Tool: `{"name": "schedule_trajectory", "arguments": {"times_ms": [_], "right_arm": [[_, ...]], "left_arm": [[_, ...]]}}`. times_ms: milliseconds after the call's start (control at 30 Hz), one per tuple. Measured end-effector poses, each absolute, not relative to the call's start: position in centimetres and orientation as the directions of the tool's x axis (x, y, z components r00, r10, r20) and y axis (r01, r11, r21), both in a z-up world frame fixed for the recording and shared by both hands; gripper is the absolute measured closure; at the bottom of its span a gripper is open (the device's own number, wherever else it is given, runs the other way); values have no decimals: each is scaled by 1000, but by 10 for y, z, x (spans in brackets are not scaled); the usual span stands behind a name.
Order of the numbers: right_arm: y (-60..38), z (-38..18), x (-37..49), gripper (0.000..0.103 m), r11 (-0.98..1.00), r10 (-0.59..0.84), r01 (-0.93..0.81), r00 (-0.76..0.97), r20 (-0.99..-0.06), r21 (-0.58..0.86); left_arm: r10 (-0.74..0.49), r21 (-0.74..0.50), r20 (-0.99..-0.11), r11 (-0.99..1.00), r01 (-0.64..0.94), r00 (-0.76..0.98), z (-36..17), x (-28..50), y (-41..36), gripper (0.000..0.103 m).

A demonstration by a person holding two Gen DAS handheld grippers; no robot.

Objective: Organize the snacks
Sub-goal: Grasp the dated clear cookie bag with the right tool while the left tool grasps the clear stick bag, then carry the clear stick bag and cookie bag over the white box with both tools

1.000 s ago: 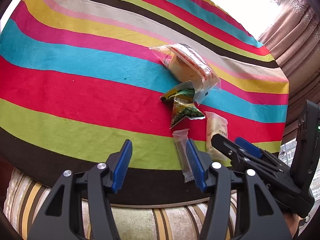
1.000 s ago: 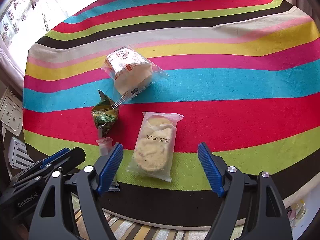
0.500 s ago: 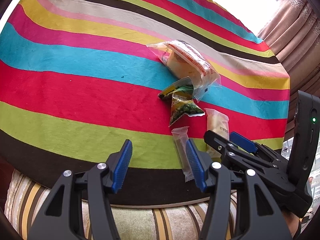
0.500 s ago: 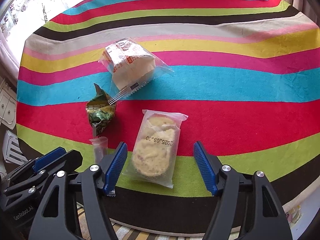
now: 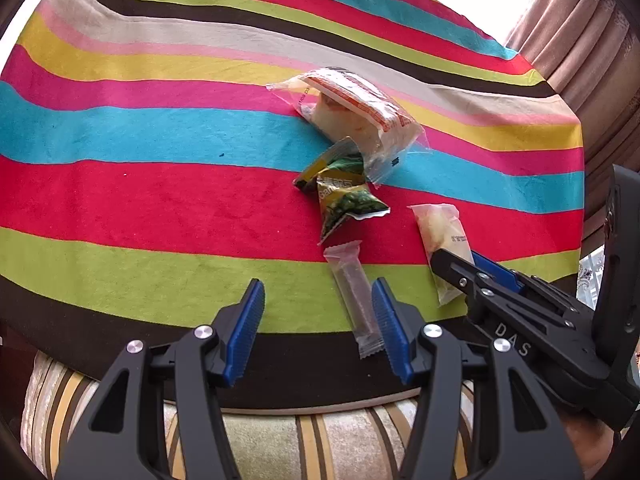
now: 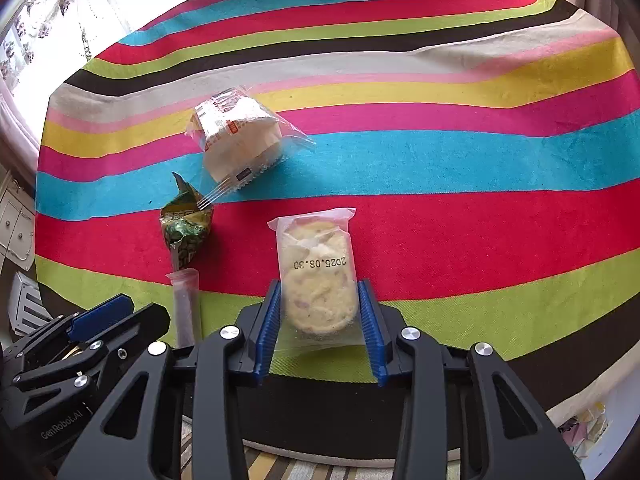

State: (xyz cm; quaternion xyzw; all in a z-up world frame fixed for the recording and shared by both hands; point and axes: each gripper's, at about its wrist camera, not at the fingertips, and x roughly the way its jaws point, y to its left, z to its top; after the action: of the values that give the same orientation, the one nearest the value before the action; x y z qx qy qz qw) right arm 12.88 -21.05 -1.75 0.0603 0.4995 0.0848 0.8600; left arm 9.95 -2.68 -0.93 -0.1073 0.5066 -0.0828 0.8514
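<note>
Over the striped tablecloth, from my left wrist view, my left gripper hangs released, its 2 blue pads apart with bare green and brown stripes between them. I take the green snack packet as my landmark: it lies on the red stripe, and beyond it, overlapping its far end, sits the clear-wrapped cake across the blue and pink stripes. Just nearer me than the green packet lies the slim clear stick packet, its near end running beside the outer face of my left gripper's right-hand pad, not between the pads. To the right of the green packet I see the wrapped cookie, its near part hidden behind my right gripper, which reaches in from the right edge. From my right wrist view, that right gripper has just been closing and now stands clenched on the wrapped cookie, both blue pads pressing the sides of its clear wrapper, whose printed date faces up. The cookie lies to the right of the green snack packet, on the red and green stripes of the tablecloth. The clear-wrapped cake sits beyond the green packet, the stick packet just nearer than it, and my left gripper shows at the lower left, beside the stick.
</note>
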Motion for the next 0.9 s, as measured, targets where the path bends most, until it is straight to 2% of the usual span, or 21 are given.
{"name": "schedule_trajectory", "arguments": {"times_ms": [267, 500, 533, 633, 767, 900], "right_arm": [[-236, -9, 113, 66, 980, 185, -32, 524, -831, 198], [-250, -6, 101, 66, 976, 191, -15, 536, -823, 217], [-252, -5, 100, 66, 975, 192, -13, 537, -822, 220], [-257, -3, 96, 66, 973, 196, -7, 541, -818, 229], [-263, -1, 90, 66, 971, 200, -2, 547, -813, 238], [-270, 1, 84, 66, 969, 203, 7, 555, -807, 248]], "left_arm": [[-226, -229, -875, 972, 45, 429, -14, 105, -50, 47], [-136, -129, -901, 991, 44, 412, -18, 109, -68, 47], [-114, -103, -904, 994, 48, 411, -18, 109, -71, 49], [-21, 0, -909, 999, 50, 416, -19, 110, -83, 69], [8, 53, -905, 994, 95, 426, -19, 108, -100, 88], [0, 53, -901, 993, 109, 434, -17, 107, -104, 90]]}}
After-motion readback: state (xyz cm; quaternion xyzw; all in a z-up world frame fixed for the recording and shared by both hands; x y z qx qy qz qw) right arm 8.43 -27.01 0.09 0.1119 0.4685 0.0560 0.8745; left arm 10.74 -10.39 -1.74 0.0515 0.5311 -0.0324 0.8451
